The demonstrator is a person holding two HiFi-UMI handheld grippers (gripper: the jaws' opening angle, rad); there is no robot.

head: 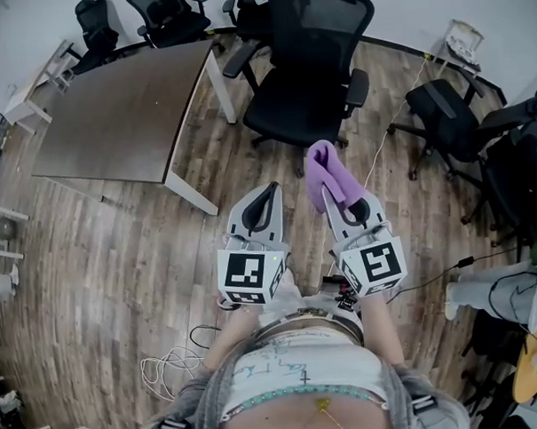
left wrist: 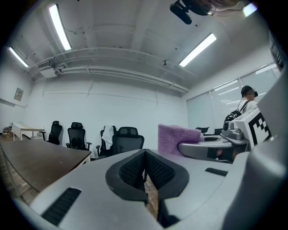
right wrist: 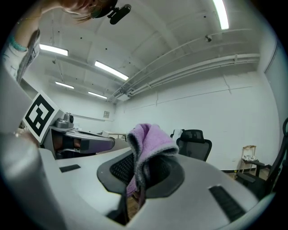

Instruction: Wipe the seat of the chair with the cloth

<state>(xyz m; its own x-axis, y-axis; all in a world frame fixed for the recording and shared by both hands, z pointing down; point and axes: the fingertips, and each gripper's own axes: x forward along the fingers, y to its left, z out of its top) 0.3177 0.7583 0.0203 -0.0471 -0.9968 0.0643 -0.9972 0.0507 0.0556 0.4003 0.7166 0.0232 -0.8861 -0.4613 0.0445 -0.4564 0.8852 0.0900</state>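
Observation:
A purple cloth [head: 324, 173] sticks out of my right gripper [head: 346, 206], which is shut on it; in the right gripper view the cloth [right wrist: 146, 148] folds over the jaws. My left gripper [head: 263, 200] is shut with nothing between its jaws, level with the right one, its tips [left wrist: 145, 168] closed together. The black office chair [head: 302, 70] stands ahead of both grippers, its seat [head: 291, 117] a short way beyond the cloth's tip. In the left gripper view the cloth [left wrist: 177, 137] shows at the right, and the chair [left wrist: 126, 140] beyond.
A brown table [head: 126, 109] with white legs stands front left. More black chairs [head: 451, 121] crowd the right side, others [head: 166, 14] behind the table. Cables [head: 173, 364] lie on the wood floor near my feet. A person [left wrist: 245, 103] stands at the right.

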